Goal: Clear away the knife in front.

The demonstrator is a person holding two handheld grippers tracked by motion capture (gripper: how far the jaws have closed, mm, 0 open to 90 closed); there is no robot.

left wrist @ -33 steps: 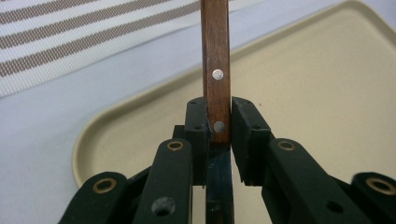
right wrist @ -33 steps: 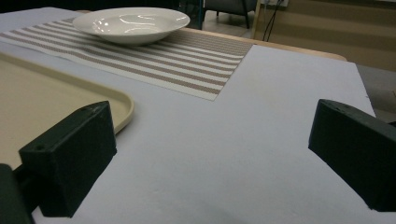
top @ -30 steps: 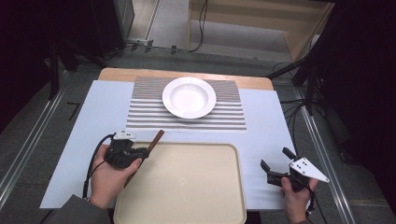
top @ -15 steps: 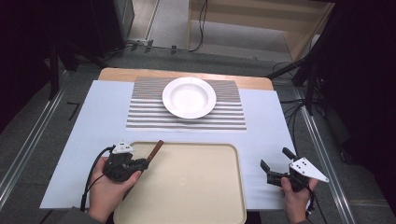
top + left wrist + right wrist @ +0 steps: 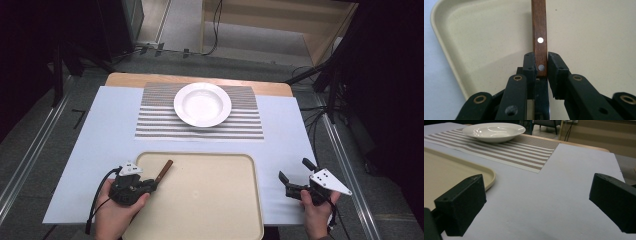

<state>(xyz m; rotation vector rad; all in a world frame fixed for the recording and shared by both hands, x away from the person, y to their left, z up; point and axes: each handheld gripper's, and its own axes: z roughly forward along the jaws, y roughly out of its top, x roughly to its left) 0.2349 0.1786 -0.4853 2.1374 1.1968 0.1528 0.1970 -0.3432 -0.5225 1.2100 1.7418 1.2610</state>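
Left gripper [image 5: 541, 66] fingers [image 5: 529, 67] clamped on a wooden handle [image 5: 539, 35], held over the tray's [image 5: 210, 210] left corner. Right gripper [image 5: 296, 176] fingers [image 5: 461, 202] spread wide, hovering above the bench [image 5: 564, 185] beside the tray.

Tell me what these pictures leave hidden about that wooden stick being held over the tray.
- The wooden handle: its far end is cut off by the top edge of the left gripper view.
- Its other end: hidden behind the left gripper in the high view, so what tool it is stays unclear.
- Whether it touches the tray: cannot tell.
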